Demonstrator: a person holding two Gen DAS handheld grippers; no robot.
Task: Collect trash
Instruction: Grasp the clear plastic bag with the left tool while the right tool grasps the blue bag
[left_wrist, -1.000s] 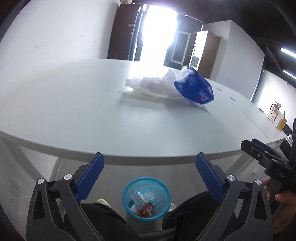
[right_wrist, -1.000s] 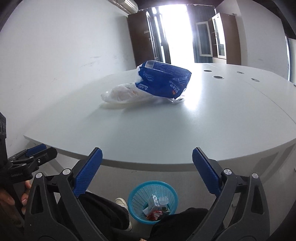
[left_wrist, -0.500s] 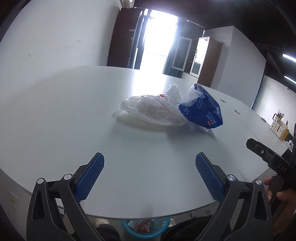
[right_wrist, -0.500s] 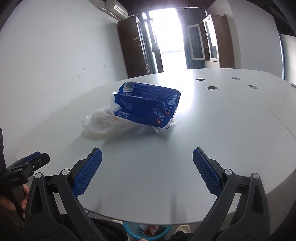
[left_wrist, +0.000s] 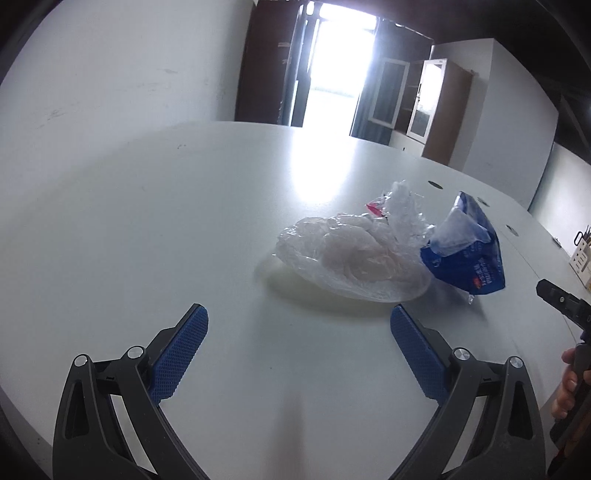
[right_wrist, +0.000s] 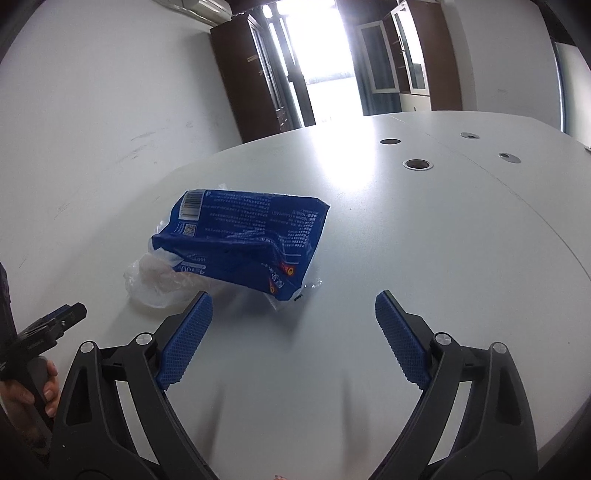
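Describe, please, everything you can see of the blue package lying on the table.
The blue package is a crumpled, glossy plastic wrapper, apparently emptied. It is printed with dense white text, a barcode near one corner and a small red and orange mark near another. It lies slumped on its side on the white table, one end gaping open and showing a pale inside in the left wrist view. It leans against a clear plastic bag beside it. No gripper touches it.
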